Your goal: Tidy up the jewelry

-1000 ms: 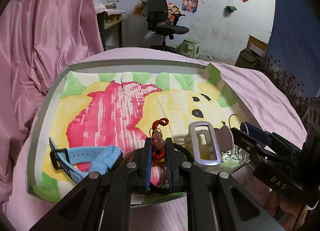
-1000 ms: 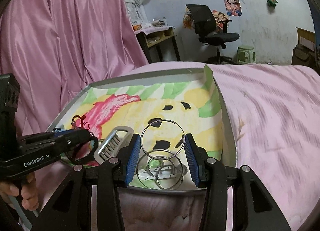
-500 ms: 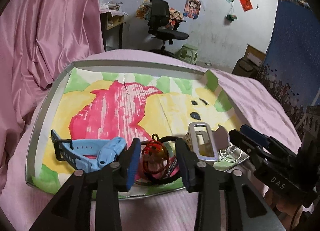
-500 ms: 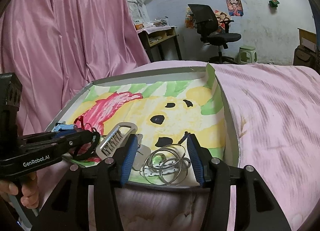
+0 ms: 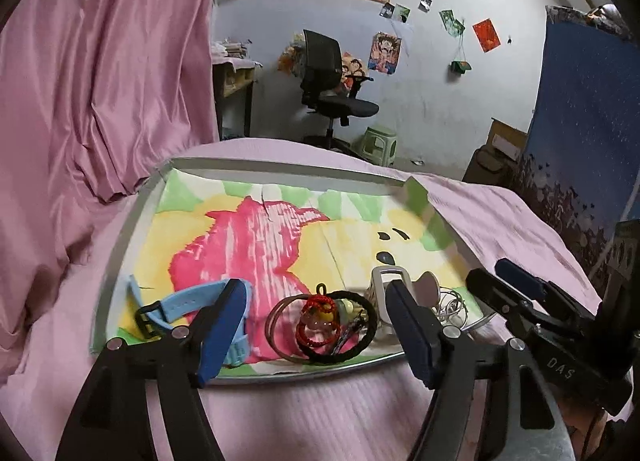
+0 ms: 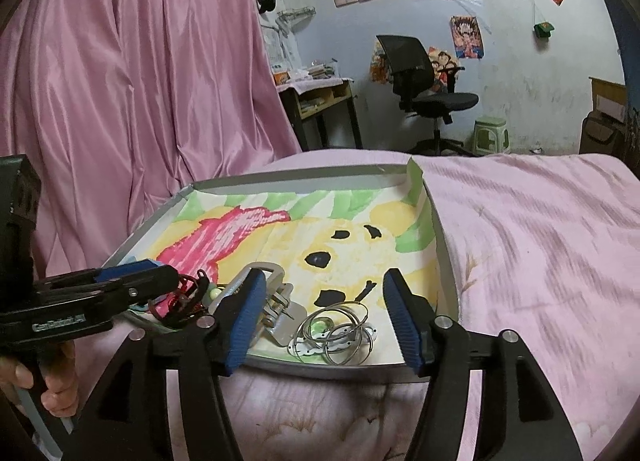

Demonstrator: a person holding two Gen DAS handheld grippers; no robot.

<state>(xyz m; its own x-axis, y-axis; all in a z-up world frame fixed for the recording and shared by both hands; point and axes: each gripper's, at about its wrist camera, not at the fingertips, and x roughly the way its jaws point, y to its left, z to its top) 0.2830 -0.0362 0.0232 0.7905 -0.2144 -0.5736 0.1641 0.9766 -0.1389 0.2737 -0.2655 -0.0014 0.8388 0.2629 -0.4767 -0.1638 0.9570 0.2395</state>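
Note:
A grey tray [image 5: 280,167] with a painted paper liner lies on the pink bed. Along its near edge lie a blue watch strap [image 5: 176,307], a red bead charm [image 5: 318,325] inside a black hair ring [image 5: 360,345], a silver clip [image 5: 384,281] and thin silver rings [image 5: 454,307]. My left gripper [image 5: 316,293] hovers just before the charm, its jaws opening and touching nothing. My right gripper [image 6: 325,285] hangs over the near right corner of the tray [image 6: 300,175], jaws opening. The silver rings [image 6: 340,331] lie loose below, beside the clip [image 6: 276,301].
A pink curtain [image 5: 80,101] hangs at the left and a blue cloth [image 5: 588,133] at the right. Beyond the bed stand an office chair [image 5: 328,89], a green stool [image 5: 378,143] and a wooden desk [image 6: 320,97]. A hand [image 6: 52,393] holds the left gripper's handle.
The left gripper let go of the red bead charm, which now lies in the tray, then widened and drew back. The right gripper released the silver rings, which fell flat, and also backed off.

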